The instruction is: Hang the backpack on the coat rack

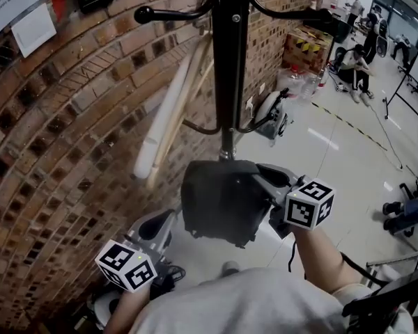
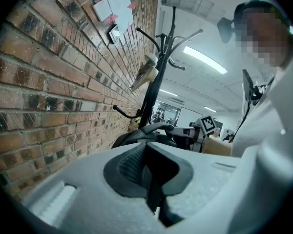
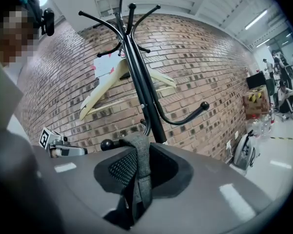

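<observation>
The dark grey backpack [image 1: 223,200] hangs in the air just in front of the black coat rack pole [image 1: 230,61]. My right gripper [image 1: 263,181] comes in from the right and is shut on the backpack's grey top strap [image 3: 139,169]. A ball-tipped lower hook [image 3: 106,144] sits just behind the strap, and another hook [image 3: 203,106] curves off to the right. My left gripper [image 1: 160,225] is lower left of the backpack, beside its corner, with jaws close together. A dark strip lies between them, and I cannot tell whether it is a strap. The backpack [image 2: 136,135] lies ahead of it.
A brick wall [image 1: 70,131] with papers stands close on the left. A pale wooden hanger [image 1: 168,110] hangs from the rack. A white appliance [image 1: 272,113], a cardboard box [image 1: 308,47] and bottles stand behind the rack. People sit at the far right [image 1: 354,65].
</observation>
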